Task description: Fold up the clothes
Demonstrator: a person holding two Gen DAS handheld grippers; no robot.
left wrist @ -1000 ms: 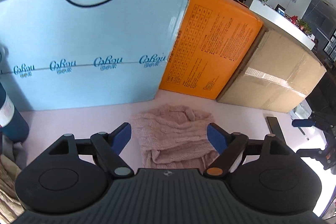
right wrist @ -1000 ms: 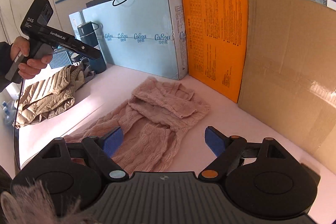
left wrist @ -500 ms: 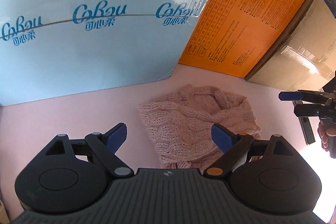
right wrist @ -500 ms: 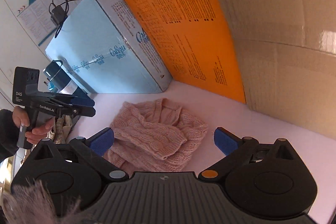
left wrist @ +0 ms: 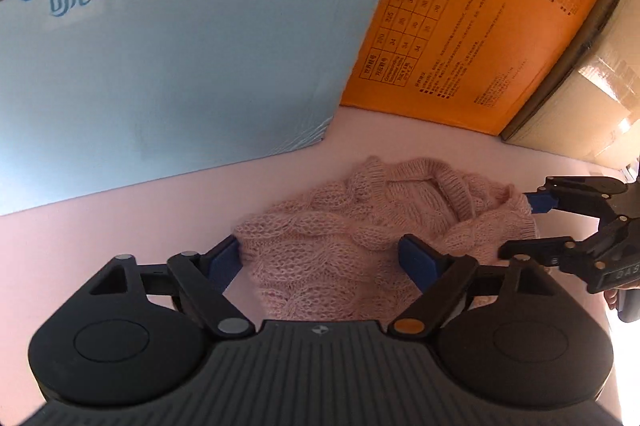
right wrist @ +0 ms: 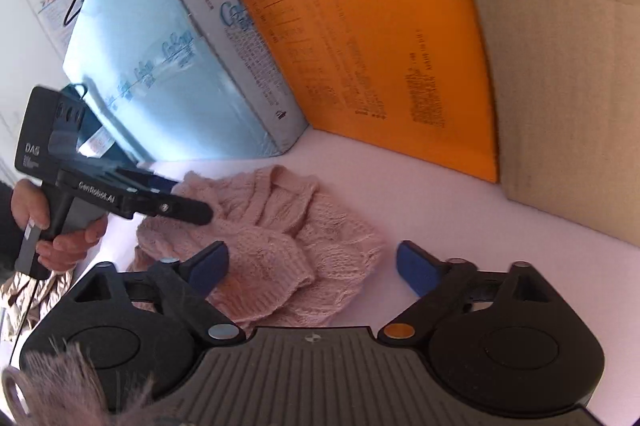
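Now, from the left wrist: the pink knit sweater (left wrist: 360, 222) lies crumpled on the pale pink table (left wrist: 100, 238), in front of the light blue box (left wrist: 160, 46) and orange box (left wrist: 480, 26). The left gripper (left wrist: 320, 260) straddles a bunch of knit, jaws apart and closing, blue pads not yet squeezing. Over to the right wrist: the right gripper (right wrist: 310, 268) is parted and closing too, sweater edge between its fingers, with the cardboard box (right wrist: 568, 66) beyond.
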